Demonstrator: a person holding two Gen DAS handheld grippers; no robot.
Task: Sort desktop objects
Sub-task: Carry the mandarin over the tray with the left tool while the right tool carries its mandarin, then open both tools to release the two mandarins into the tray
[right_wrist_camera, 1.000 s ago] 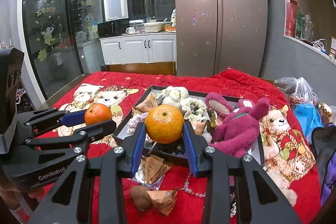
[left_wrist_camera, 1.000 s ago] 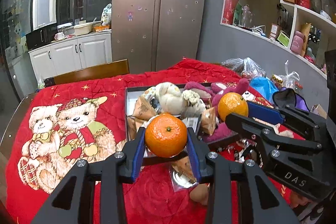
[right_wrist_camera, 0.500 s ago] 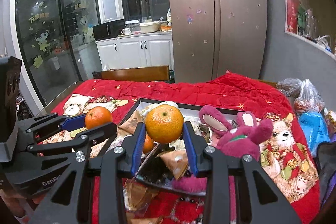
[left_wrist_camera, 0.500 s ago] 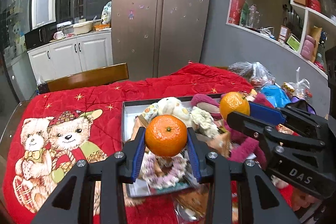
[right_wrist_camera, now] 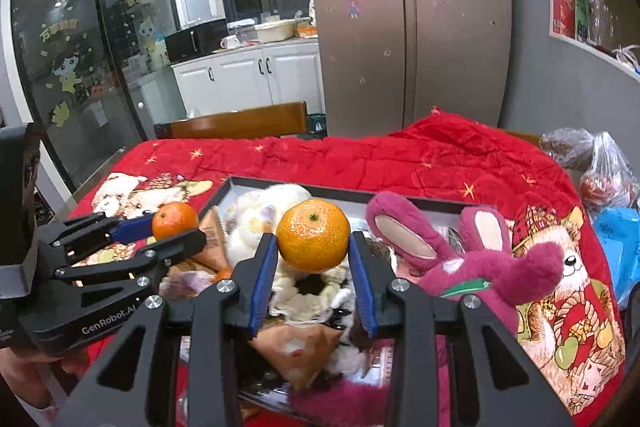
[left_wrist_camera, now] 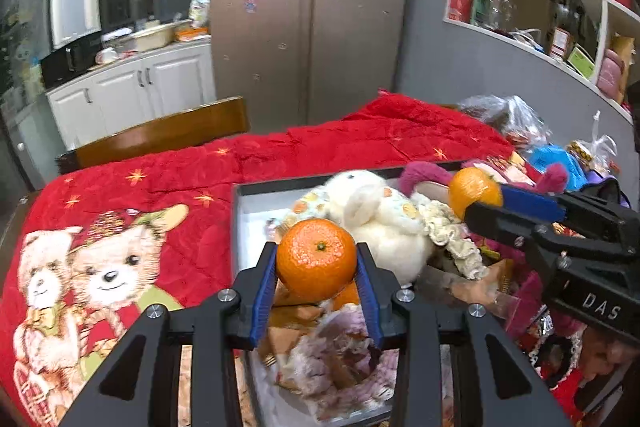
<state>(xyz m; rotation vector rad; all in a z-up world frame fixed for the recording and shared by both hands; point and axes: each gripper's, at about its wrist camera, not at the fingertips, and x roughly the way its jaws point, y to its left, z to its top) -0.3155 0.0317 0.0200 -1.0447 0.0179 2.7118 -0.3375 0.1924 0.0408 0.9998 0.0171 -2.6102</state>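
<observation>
In the left wrist view my left gripper (left_wrist_camera: 316,255) is shut on an orange mandarin (left_wrist_camera: 316,259), held above the near part of a dark-rimmed tray (left_wrist_camera: 240,189). The tray holds a white plush toy (left_wrist_camera: 376,223), snack packets and a pink plush (left_wrist_camera: 424,173). The right gripper (left_wrist_camera: 482,201) comes in from the right, shut on a second mandarin (left_wrist_camera: 472,191). In the right wrist view my right gripper (right_wrist_camera: 313,243) clamps its mandarin (right_wrist_camera: 313,241) over the tray (right_wrist_camera: 400,198). To its left is the left gripper (right_wrist_camera: 176,227) with its mandarin (right_wrist_camera: 175,221).
A red quilt with bear prints (left_wrist_camera: 120,227) covers the table. A wooden chair back (left_wrist_camera: 160,135) stands at the far edge. Plastic bags (right_wrist_camera: 592,163) and a blue bag (right_wrist_camera: 618,231) lie at the right. A hand (right_wrist_camera: 24,367) holds the left gripper.
Both grippers have moved forward and a little down with their mandarins, from the tray's near edge to over its contents. Neither grip has changed.
</observation>
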